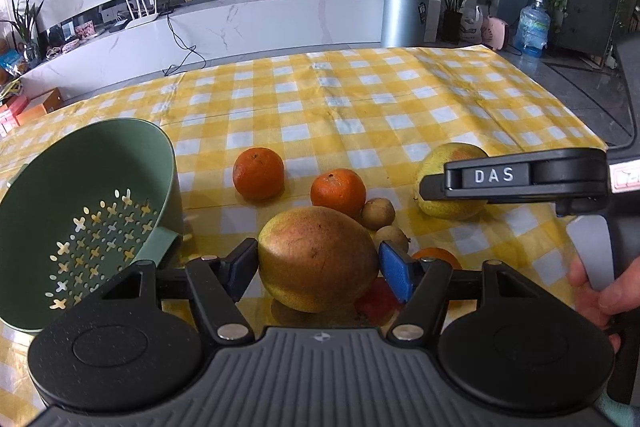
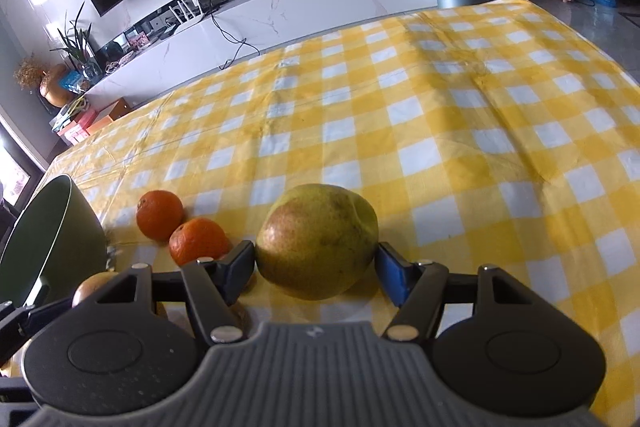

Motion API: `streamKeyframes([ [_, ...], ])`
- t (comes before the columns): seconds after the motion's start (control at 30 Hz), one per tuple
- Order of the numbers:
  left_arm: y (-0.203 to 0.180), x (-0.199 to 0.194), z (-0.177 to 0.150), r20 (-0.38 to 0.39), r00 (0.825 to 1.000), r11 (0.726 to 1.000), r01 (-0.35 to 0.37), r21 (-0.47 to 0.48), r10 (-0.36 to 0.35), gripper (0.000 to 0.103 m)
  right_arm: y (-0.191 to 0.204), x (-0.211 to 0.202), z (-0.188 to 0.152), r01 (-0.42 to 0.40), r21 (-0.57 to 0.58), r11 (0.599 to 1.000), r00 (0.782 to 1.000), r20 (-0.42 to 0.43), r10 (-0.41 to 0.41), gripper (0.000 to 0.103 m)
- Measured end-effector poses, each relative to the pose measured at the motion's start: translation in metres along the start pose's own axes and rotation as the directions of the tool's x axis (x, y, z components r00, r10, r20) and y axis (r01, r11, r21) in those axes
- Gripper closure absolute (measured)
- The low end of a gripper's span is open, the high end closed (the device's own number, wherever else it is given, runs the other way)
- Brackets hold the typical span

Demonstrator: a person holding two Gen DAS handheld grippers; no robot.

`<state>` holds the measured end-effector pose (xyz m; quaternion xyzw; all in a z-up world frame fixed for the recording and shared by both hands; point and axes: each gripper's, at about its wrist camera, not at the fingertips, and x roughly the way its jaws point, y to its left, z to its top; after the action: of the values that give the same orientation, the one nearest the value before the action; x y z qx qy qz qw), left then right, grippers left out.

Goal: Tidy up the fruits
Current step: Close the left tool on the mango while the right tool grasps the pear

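My left gripper [image 1: 318,263] is shut on a large yellow-red pear [image 1: 316,259]; both blue pads press its sides. A second, greener pear [image 2: 316,239] rests on the checked cloth with my right gripper [image 2: 316,263] shut on it. In the left wrist view that pear [image 1: 452,163] shows at the right behind the right gripper [image 1: 430,187]. Two oranges [image 1: 258,173] [image 1: 338,191] and two small brown fruits [image 1: 378,213] [image 1: 392,239] lie just beyond the left gripper. Another orange [image 1: 436,255] is half hidden behind the right pad.
A green colander bowl [image 1: 80,207] with star-shaped holes stands at the left, tilted towards me; its wall [image 2: 52,239] shows in the right wrist view too. A hand [image 1: 600,291] holds the right gripper's handle. The yellow checked cloth [image 1: 360,99] stretches far back.
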<state>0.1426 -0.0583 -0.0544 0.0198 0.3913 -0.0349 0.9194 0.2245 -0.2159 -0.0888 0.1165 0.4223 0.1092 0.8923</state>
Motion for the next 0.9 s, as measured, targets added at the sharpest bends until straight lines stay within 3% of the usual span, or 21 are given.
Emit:
streamKeyframes([
  [0.4, -0.002, 0.027, 0.010, -0.024, 1.000, 1.000, -0.005, -0.017, 0.004, 0.028, 0.008, 0.009, 0.006, 0.027, -0.071, 0.997, 0.998, 0.055, -0.024, 0.039],
  [0.9, -0.011, 0.038, 0.002, -0.030, 0.997, 0.996, -0.064, 0.066, 0.066, 0.025, 0.004, 0.027, 0.015, -0.032, -0.020, 0.999, 0.998, 0.048, 0.033, 0.039],
])
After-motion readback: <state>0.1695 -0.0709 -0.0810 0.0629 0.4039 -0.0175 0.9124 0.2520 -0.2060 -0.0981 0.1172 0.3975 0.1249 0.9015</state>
